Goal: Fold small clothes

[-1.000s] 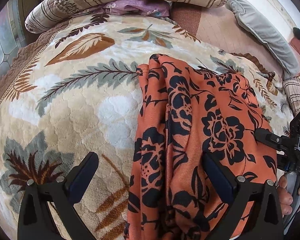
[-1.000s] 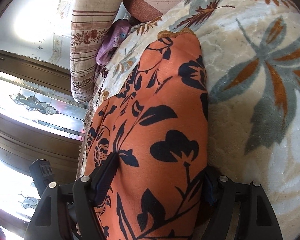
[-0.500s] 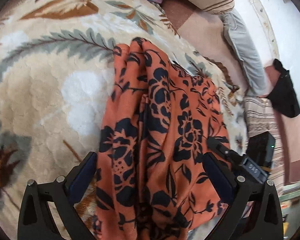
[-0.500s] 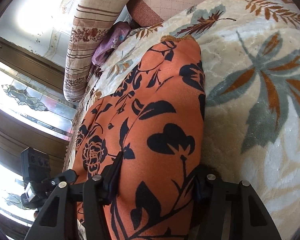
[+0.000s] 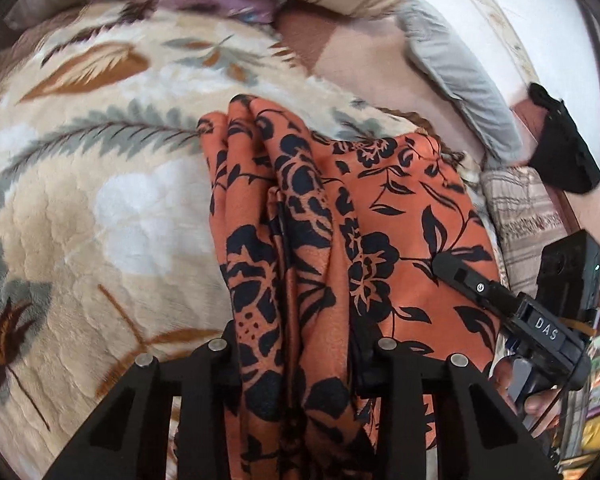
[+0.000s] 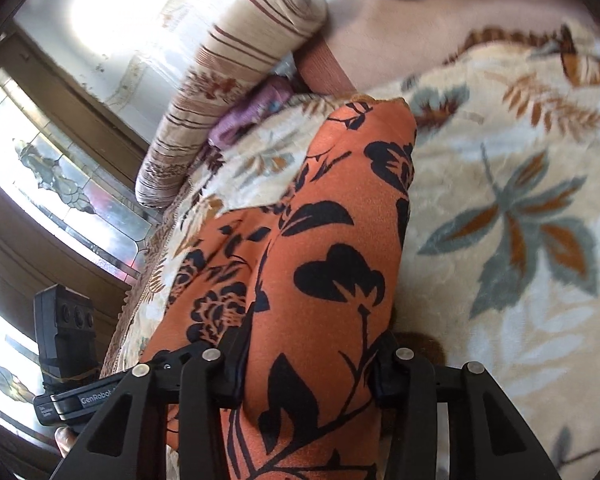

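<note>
Orange garment (image 5: 340, 240) with black floral print, bunched in lengthwise folds, lying on leaf-patterned blanket (image 5: 100, 200) and running from 6 toward 12 o'clock. Left gripper (image 5: 296, 356): jaws closing, gathered cloth between them. Right gripper (image 6: 312, 356): jaws closing around a thick fold, angled downward.
</note>
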Available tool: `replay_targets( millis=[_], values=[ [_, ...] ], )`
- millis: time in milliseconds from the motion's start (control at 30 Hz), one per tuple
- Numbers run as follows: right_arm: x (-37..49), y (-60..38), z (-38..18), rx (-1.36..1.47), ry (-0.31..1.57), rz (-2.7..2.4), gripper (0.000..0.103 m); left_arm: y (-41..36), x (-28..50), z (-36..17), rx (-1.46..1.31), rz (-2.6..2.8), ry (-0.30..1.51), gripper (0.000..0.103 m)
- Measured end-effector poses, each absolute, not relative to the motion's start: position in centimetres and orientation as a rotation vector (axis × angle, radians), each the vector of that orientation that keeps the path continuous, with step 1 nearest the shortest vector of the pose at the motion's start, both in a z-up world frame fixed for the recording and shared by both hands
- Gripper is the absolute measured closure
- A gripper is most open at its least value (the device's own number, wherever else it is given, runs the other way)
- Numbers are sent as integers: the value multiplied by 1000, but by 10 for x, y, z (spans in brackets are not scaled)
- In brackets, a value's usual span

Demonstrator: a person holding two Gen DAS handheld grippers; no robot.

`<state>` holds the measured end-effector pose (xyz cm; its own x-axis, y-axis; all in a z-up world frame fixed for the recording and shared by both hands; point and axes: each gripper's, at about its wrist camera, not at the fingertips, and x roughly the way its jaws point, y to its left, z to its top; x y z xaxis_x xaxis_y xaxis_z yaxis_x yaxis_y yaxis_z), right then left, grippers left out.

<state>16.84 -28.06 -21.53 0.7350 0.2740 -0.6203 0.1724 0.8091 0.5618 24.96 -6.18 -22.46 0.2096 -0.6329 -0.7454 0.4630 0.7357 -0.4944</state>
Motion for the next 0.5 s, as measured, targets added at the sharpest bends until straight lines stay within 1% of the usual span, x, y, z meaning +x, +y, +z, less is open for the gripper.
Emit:
replay_targets(
  millis=[167, 300, 400, 500],
  values=[
    [122, -300, -182, 621, 718, 58, 57, -74, 201, -190, -132, -823, 1036, 67],
    [83, -310, -169, 586, 726, 53, 57, -90, 160, -181, -97, -823, 1035, 67],
    [54, -319, -172, 584, 751, 60, 57, -104, 125, -186, -50, -800, 1031, 66],
    [36, -325, -189, 597, 790, 77, 57, -112, 96, -199, -13, -763, 1057, 67]
  ],
)
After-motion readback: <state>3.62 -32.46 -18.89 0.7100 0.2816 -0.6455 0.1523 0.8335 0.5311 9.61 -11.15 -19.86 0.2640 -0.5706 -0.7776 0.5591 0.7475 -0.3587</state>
